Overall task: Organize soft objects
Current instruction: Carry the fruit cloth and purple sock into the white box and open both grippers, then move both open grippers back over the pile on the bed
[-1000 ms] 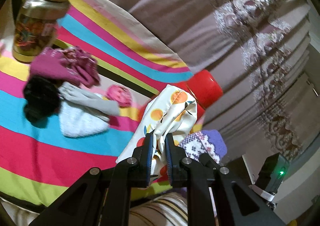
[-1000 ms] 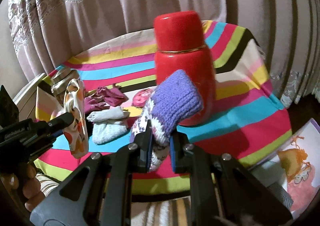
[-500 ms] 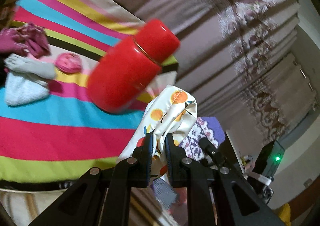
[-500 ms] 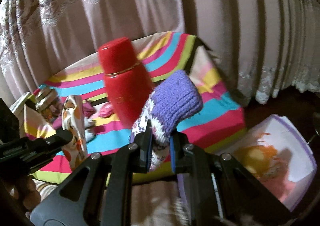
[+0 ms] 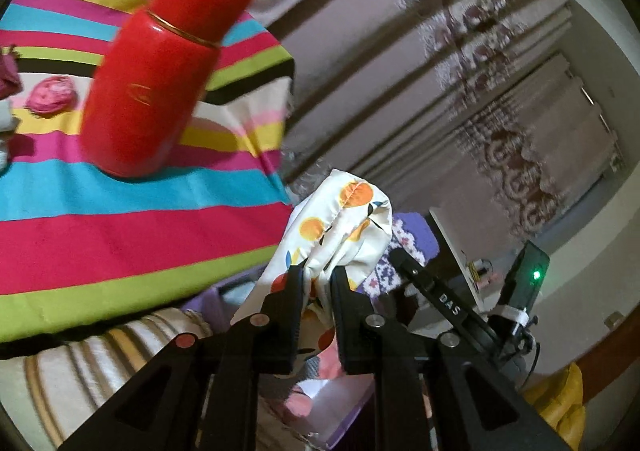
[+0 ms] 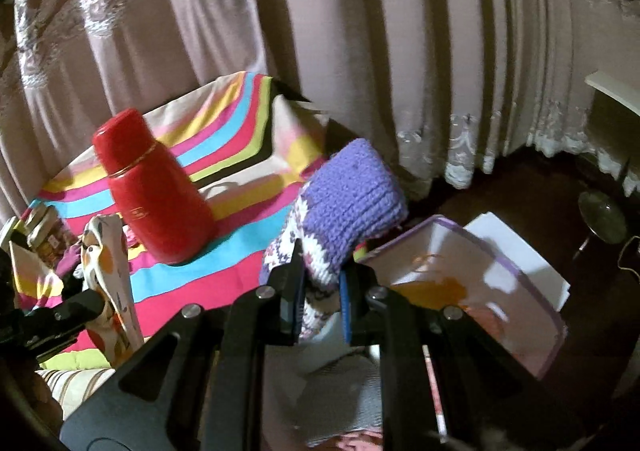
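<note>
My left gripper (image 5: 317,276) is shut on a white cloth with orange fruit print (image 5: 340,227), held in the air past the table's right edge. The cloth also shows at the left of the right wrist view (image 6: 108,271). My right gripper (image 6: 320,271) is shut on a purple and white knitted sock (image 6: 344,203), held beside an open purple-rimmed box (image 6: 472,283) on the floor. The sock shows behind the cloth in the left wrist view (image 5: 412,247). A pink soft item (image 5: 50,95) lies on the striped tablecloth (image 5: 120,227).
A red flask (image 6: 152,191) stands on the striped table near its right end; it also shows in the left wrist view (image 5: 160,63). A gold-lidded jar (image 6: 44,227) stands at the far left. Curtains (image 6: 360,31) hang behind. A striped cushion (image 5: 100,355) lies below the table edge.
Both grippers have swung right, off the table, carrying the cloth and the sock. The pile of soft items has left the left view and the purple-rimmed box has come closer in the right view.
</note>
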Action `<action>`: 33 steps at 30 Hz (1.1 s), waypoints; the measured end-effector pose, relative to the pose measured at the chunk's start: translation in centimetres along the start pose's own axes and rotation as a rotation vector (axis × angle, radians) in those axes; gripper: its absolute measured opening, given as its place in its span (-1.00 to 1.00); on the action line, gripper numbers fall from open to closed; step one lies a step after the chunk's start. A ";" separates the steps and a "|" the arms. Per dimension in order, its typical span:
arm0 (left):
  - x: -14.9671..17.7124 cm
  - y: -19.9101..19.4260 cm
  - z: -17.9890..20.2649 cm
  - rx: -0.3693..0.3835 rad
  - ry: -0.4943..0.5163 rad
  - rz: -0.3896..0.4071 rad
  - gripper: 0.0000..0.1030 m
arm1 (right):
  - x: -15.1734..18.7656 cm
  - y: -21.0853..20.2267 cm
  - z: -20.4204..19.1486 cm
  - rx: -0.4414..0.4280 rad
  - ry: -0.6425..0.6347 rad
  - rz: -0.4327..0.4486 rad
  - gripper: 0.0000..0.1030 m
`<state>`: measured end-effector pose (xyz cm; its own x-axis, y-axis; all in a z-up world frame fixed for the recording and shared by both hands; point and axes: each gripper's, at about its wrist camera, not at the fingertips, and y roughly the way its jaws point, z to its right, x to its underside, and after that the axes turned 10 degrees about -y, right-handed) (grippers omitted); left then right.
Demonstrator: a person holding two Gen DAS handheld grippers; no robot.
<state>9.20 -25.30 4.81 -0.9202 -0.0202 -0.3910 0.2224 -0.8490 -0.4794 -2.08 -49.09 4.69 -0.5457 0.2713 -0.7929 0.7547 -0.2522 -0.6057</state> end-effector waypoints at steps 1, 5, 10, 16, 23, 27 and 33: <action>0.0 0.4 0.3 0.002 0.005 -0.008 -0.50 | 0.0 -0.1 0.5 0.006 0.009 -0.002 -0.65; 0.4 1.0 0.9 0.010 0.032 -0.035 -0.35 | -0.1 -0.4 1.8 0.033 0.037 -0.007 -0.62; 0.4 0.9 0.7 0.009 0.023 -0.034 -0.25 | -0.2 -0.4 2.9 0.048 0.060 -0.014 -0.31; 0.3 0.4 0.7 0.005 0.035 -0.024 -0.25 | -0.6 -1.1 2.6 0.063 0.040 0.009 0.18; 0.4 -0.5 2.0 -0.054 0.130 0.013 -0.25 | -1.2 -1.5 1.0 0.056 -0.002 0.020 0.18; 0.0 -2.6 3.4 -0.133 0.228 0.099 -0.19 | -1.6 -2.4 -0.2 0.023 -0.014 0.047 0.20; -1.6 -7.7 5.2 -0.294 0.333 0.332 0.38 | -3.2 -4.3 -3.3 -0.040 -0.095 0.123 0.48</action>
<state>7.30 -21.48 13.23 -0.6442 -0.0531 -0.7630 0.6078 -0.6412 -0.4684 -2.42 -45.79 10.05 -0.4784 0.1510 -0.8651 0.8312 -0.2401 -0.5015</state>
